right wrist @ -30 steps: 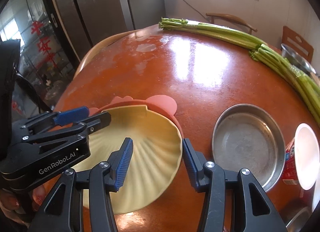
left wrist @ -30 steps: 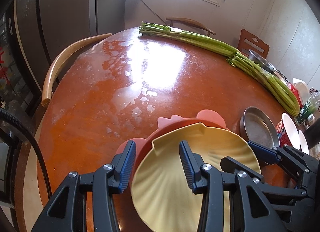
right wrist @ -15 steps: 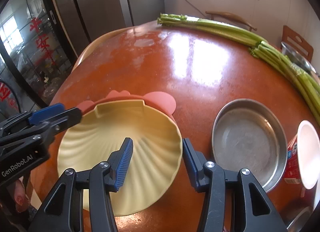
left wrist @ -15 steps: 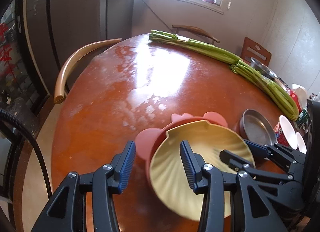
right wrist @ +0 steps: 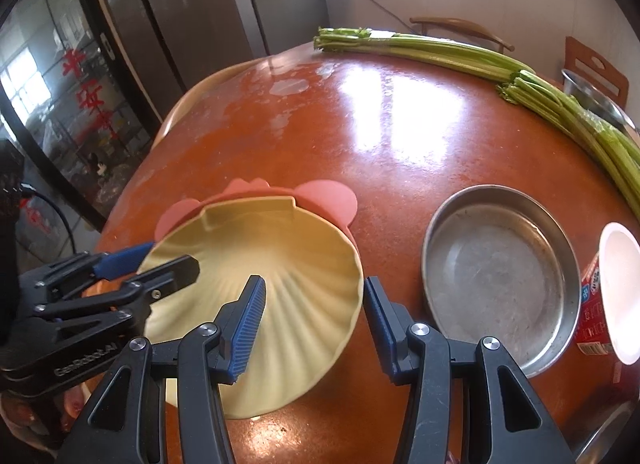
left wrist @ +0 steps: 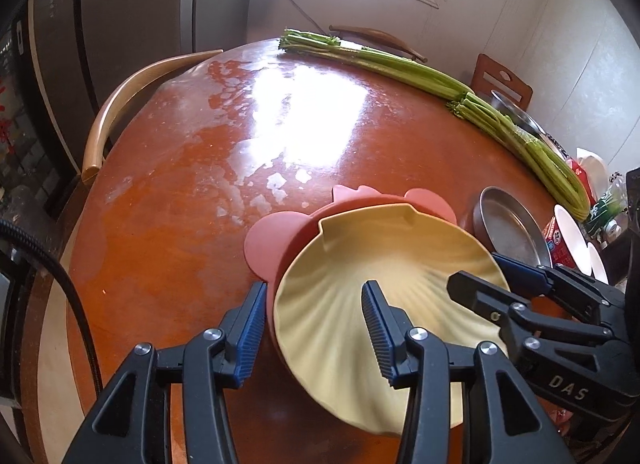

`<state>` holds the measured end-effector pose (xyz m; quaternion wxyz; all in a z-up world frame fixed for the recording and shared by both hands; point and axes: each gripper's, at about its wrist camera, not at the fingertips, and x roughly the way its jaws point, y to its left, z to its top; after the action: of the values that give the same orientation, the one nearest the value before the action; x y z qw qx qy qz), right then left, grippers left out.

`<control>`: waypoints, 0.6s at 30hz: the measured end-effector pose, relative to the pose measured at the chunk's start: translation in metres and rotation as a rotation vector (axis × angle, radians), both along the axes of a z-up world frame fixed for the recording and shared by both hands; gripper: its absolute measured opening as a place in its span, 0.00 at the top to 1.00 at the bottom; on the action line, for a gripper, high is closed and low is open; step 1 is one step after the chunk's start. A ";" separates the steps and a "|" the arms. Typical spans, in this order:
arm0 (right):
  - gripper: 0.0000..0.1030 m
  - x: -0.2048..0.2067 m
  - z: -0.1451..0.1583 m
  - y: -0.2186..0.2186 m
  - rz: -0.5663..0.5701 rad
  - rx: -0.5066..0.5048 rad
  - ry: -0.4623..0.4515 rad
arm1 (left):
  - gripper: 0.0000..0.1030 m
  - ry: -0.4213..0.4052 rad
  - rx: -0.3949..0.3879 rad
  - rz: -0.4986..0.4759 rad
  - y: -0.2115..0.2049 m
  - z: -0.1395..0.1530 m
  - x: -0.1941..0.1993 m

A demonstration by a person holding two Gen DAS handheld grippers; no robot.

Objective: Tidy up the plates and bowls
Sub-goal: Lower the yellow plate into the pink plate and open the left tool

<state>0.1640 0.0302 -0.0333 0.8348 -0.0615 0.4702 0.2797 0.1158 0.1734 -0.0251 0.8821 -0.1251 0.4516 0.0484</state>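
Straddling yellow shell plate [right wrist: 260,288] rims, both grippers — left gripper [left wrist: 316,328], right gripper [right wrist: 314,320] — gaping wide, holding nothing; uneven closing could skid it off the pink bowl [left wrist: 272,244].

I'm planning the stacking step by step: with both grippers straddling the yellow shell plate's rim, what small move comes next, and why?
Probably close the right gripper on the yellow shell plate. Its open jaws already straddle the near rim, and the left gripper straddles the opposite side, also open. The plate lies tilted in the pink bowl, so nothing grips it yet.
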 end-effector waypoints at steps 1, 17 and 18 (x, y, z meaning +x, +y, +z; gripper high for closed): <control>0.49 0.000 0.002 -0.002 -0.004 0.001 -0.003 | 0.54 0.000 0.005 0.000 -0.002 0.000 0.001; 0.49 -0.014 0.029 -0.050 -0.101 0.050 -0.051 | 0.48 -0.020 0.045 0.052 -0.003 0.013 -0.008; 0.49 -0.015 0.030 -0.053 -0.108 0.053 -0.051 | 0.48 -0.025 0.047 0.055 -0.002 0.016 -0.010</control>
<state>0.1494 -0.0228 -0.0029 0.8618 -0.0209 0.4436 0.2450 0.1055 0.1710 -0.0092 0.8886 -0.1176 0.4358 0.0817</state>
